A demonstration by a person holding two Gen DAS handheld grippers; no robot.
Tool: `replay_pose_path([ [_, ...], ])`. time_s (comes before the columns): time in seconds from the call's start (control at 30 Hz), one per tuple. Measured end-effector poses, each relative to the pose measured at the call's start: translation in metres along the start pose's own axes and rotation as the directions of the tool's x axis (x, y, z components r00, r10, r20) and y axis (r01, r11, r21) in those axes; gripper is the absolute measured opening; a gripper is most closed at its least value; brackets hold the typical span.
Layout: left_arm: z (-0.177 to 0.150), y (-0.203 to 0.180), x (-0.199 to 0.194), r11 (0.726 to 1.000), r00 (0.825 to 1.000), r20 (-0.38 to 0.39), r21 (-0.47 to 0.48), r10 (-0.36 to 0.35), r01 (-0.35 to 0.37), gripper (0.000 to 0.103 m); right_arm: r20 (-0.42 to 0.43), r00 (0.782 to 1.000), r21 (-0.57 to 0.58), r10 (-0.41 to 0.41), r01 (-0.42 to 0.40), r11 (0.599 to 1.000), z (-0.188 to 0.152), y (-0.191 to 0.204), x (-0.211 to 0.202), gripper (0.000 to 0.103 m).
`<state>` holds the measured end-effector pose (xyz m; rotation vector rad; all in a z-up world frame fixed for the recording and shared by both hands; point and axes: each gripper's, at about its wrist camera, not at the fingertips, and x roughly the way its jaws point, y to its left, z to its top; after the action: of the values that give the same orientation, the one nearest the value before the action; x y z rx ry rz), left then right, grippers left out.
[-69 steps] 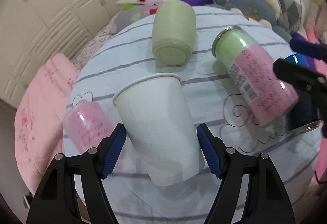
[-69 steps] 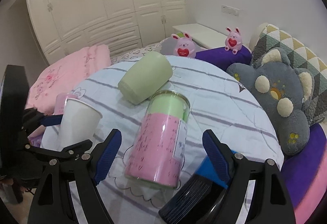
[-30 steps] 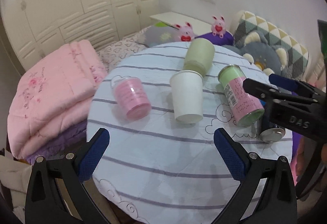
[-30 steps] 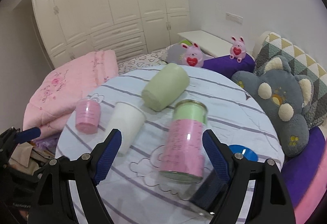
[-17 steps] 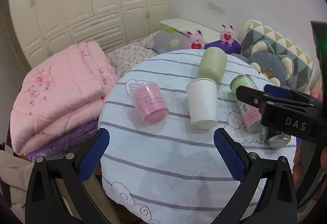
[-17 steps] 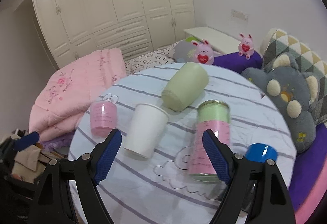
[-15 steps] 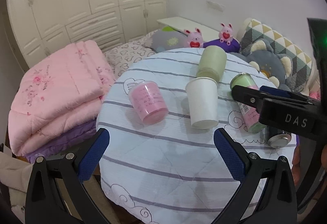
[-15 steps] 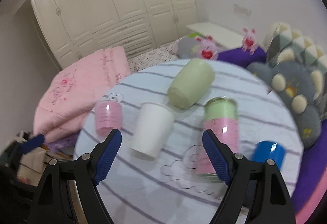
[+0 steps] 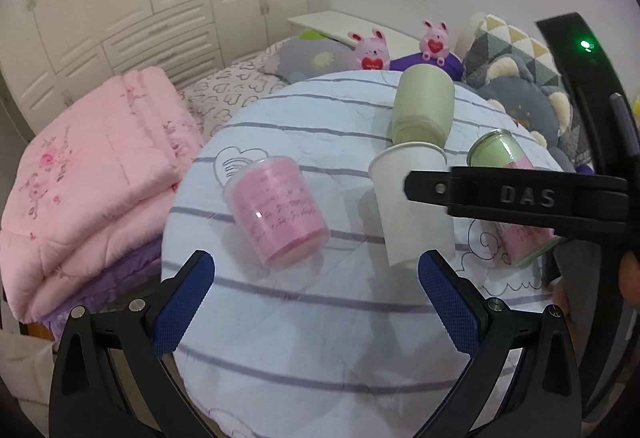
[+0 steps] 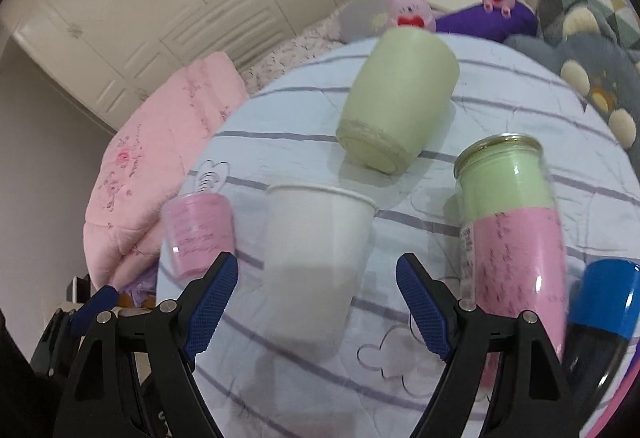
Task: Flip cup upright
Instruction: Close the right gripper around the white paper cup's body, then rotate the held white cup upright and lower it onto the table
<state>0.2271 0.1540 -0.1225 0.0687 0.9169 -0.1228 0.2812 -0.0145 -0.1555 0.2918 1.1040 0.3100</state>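
A white paper cup (image 10: 316, 262) lies on its side on the round striped table (image 9: 280, 338), rim pointing away. It also shows in the left wrist view (image 9: 412, 214), partly behind the right gripper's black arm. My right gripper (image 10: 316, 310) is open, its blue pads either side of the cup's base end, not touching it. My left gripper (image 9: 316, 302) is open and empty, back from the table's near edge. A pink plastic cup (image 9: 278, 212), a green cup (image 10: 396, 106) and a green and pink jar (image 10: 512, 234) also lie on their sides.
A blue-capped dark bottle (image 10: 600, 310) lies at the table's right edge. Folded pink quilts (image 9: 80, 190) are stacked left of the table. Plush toys (image 9: 370, 50) and cushions (image 9: 520, 94) sit behind it. White wardrobes line the back wall.
My left gripper let go of the white cup and drew far back. My right gripper swung from the jar over to the white cup and closed in on it.
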Motion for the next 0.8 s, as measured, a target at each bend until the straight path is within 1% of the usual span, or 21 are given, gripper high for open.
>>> replay_pose_path([
  [0.07,0.003,-0.001,0.005,1.0,1.0,-0.001,0.014,-0.012,0.012,0.103,-0.004,1.0,-0.005,-0.013,0.013,1.0,0.004,-0.001,0.007,0.083],
  [0.13,0.005,-0.003,0.011,0.999,1.0,-0.008,0.031,-0.012,0.012,0.103,-0.024,1.0,-0.003,0.005,-0.005,1.0,0.009,0.0,0.016,0.083],
  [0.23,0.006,-0.005,0.018,0.999,1.0,-0.024,0.042,-0.019,0.02,0.103,-0.047,0.999,-0.011,0.004,-0.005,1.0,0.011,0.003,0.027,0.083],
  [0.4,0.007,-0.01,0.023,0.998,0.999,-0.031,0.054,-0.032,0.033,0.103,-0.026,0.999,-0.014,0.045,-0.045,0.999,0.011,0.001,0.032,0.082],
  [0.43,0.007,-0.011,0.024,0.998,0.999,-0.033,0.056,-0.033,0.034,0.103,-0.026,0.999,-0.028,0.042,-0.043,0.999,0.013,0.001,0.033,0.081],
  [0.47,0.007,-0.012,0.025,0.998,0.999,-0.034,0.057,-0.033,0.035,0.103,-0.026,0.999,-0.033,0.044,-0.044,0.998,0.013,0.001,0.034,0.072],
  [0.5,0.008,-0.013,0.026,0.998,0.999,-0.037,0.059,-0.032,0.034,0.103,-0.029,0.998,-0.038,0.047,-0.048,0.998,0.013,0.001,0.035,0.069],
  [0.57,0.008,-0.014,0.027,0.998,0.999,-0.042,0.06,-0.032,0.035,0.103,-0.024,0.999,-0.057,0.047,-0.049,0.997,0.012,0.001,0.033,0.069],
  [0.8,0.012,-0.018,0.031,0.997,0.997,-0.041,0.037,-0.062,0.063,0.103,0.066,0.996,-0.11,0.058,-0.05,0.993,0.014,0.004,0.01,0.069],
])
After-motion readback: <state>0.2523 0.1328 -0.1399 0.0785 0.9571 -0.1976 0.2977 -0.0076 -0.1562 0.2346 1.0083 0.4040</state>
